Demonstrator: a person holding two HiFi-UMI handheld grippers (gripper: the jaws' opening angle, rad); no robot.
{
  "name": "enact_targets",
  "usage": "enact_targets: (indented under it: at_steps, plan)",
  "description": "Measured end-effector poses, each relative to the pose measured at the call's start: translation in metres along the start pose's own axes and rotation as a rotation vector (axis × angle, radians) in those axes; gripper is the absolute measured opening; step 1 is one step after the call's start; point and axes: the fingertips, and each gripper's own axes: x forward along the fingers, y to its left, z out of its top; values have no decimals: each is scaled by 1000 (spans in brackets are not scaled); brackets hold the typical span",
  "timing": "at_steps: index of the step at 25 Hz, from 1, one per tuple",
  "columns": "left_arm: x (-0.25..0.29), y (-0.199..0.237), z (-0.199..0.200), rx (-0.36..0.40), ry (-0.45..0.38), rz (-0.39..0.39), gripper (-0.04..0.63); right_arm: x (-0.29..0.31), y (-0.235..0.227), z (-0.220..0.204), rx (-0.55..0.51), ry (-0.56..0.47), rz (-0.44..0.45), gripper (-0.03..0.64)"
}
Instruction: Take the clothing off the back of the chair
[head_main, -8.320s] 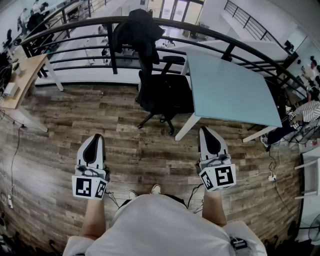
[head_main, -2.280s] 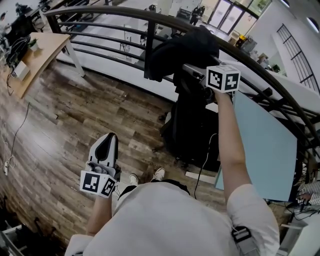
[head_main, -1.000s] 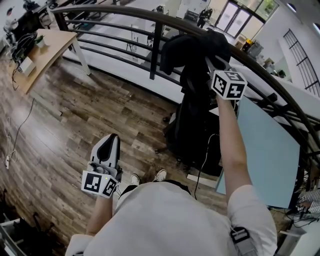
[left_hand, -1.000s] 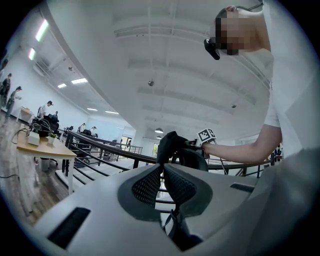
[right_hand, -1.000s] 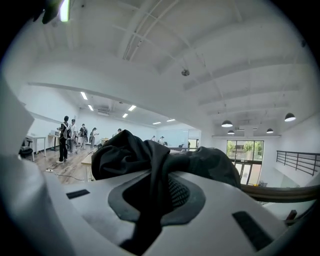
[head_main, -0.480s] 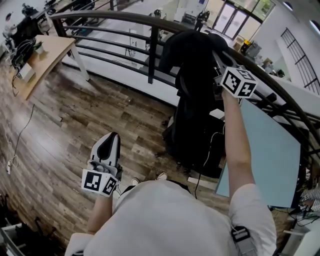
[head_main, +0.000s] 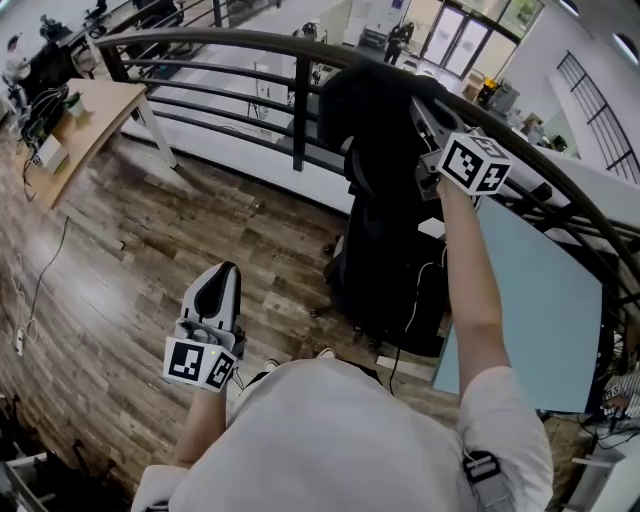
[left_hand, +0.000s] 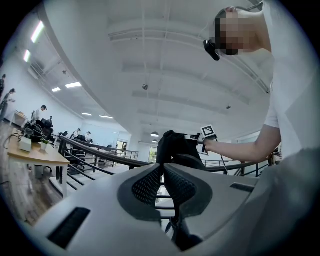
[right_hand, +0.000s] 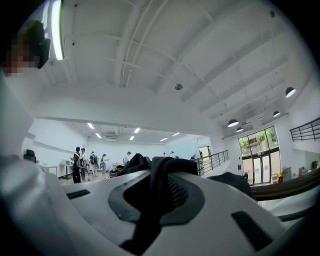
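A black piece of clothing (head_main: 375, 100) is draped over the top of a black office chair's (head_main: 390, 270) back, by the railing. My right gripper (head_main: 424, 115) is raised at the chair's top and shut on a fold of the clothing; in the right gripper view the dark cloth (right_hand: 159, 187) is bunched between the jaws. My left gripper (head_main: 215, 283) hangs low over the wooden floor, shut with nothing in it. In the left gripper view its pads (left_hand: 150, 182) meet, and beyond them I see the clothing (left_hand: 175, 147).
A curved black railing (head_main: 250, 45) runs right behind the chair. A light blue table (head_main: 540, 310) stands close on the chair's right, and a wooden desk (head_main: 85, 110) with gear is at far left. Cables trail over the plank floor (head_main: 130, 270).
My right gripper reached from low up to the chair's top, closed on the clothing, and over the last second has lifted it slightly. The left gripper has stayed low.
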Motion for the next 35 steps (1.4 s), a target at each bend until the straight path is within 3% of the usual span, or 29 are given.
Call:
enact_targets:
  at_steps: [15,19,35]
  plan:
    - [3,5,2,-4,-8,1,40,-14,48,98,-99,-165,113,40]
    - [5,3,7,3,-26,-10,40,-23,52,103,-156,-154,88,41]
    - [14,1,21,24,-64,-52,40,-82,35,101,-224,-174,-56,41]
